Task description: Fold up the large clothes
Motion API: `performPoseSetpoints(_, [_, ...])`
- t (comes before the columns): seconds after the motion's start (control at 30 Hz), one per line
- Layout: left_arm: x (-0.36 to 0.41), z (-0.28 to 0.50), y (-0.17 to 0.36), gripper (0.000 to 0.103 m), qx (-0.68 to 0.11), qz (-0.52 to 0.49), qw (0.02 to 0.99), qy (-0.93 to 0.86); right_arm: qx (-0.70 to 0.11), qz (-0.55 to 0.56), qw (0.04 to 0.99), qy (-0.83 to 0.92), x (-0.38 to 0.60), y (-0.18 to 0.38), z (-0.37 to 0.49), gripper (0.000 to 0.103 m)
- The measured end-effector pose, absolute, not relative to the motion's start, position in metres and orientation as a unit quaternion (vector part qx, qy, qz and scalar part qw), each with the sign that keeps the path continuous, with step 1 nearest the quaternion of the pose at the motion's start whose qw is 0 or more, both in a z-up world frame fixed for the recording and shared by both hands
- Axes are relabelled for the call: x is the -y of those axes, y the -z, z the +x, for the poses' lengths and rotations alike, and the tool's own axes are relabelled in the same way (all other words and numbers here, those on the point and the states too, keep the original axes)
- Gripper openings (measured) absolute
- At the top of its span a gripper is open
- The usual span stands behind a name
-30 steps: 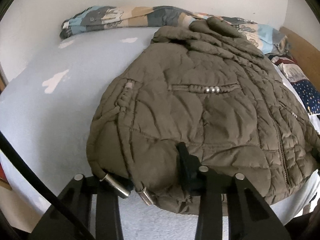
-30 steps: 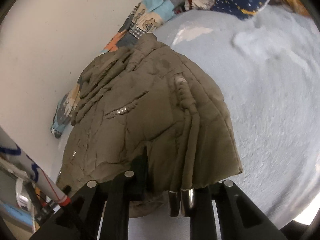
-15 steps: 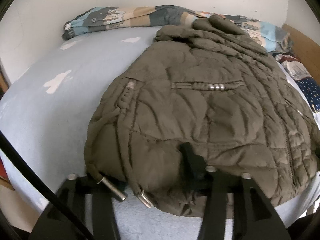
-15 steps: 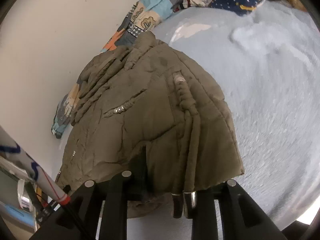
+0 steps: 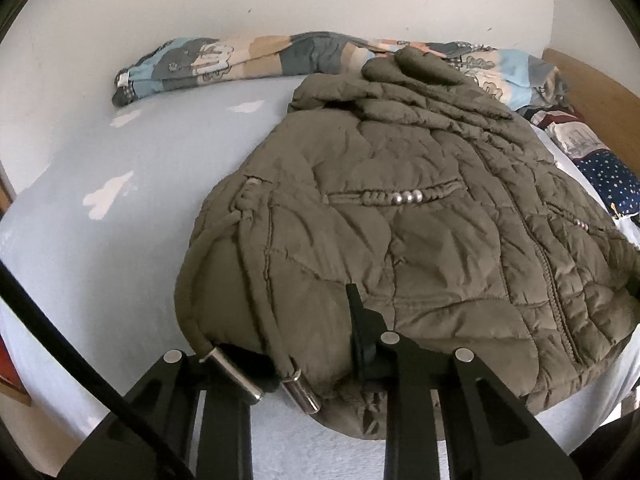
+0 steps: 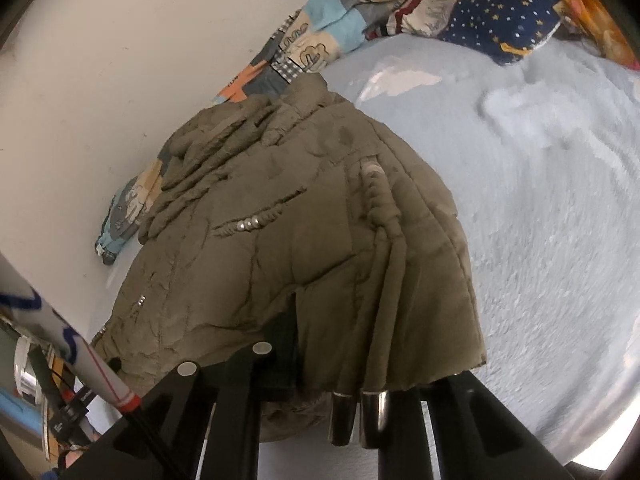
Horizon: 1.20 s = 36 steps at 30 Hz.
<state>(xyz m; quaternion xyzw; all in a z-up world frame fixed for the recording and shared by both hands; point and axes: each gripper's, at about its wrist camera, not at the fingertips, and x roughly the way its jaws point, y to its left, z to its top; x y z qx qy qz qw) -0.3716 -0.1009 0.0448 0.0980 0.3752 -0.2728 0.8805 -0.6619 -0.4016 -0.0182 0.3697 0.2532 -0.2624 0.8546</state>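
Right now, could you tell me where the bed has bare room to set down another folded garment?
The blue sheet lies bare between the jacket and the wall, below the patchwork quilt. In the right wrist view, a wide bare stretch runs beside the jacket below the starry pillow. The quilt and pillow edges are crowded.

One olive quilted jacket (image 5: 420, 240) – two metal-tipped drawstrings (image 5: 298, 394) at its hem. One patchwork blanket (image 5: 248, 60). One star-print pillow (image 6: 500, 20). Two grippers (image 5: 316, 364) – one per view.
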Motion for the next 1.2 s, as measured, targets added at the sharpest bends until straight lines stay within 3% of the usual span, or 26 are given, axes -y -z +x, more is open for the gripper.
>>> performPoseSetpoints(0.27, [0.094, -0.383, -0.061, 0.021, -0.34, 0.102, 0.893, 0.275, -0.247, 0.306, 0.879, 0.271, 0.382, -0.01, -0.664, 0.014])
performPoseSetpoints(1.2, [0.083, -0.389, -0.097, 0.021, -0.299, 0.096, 0.907, 0.28, -0.222, 0.311, 0.887, 0.257, 0.377, -0.035, -0.677, 0.013])
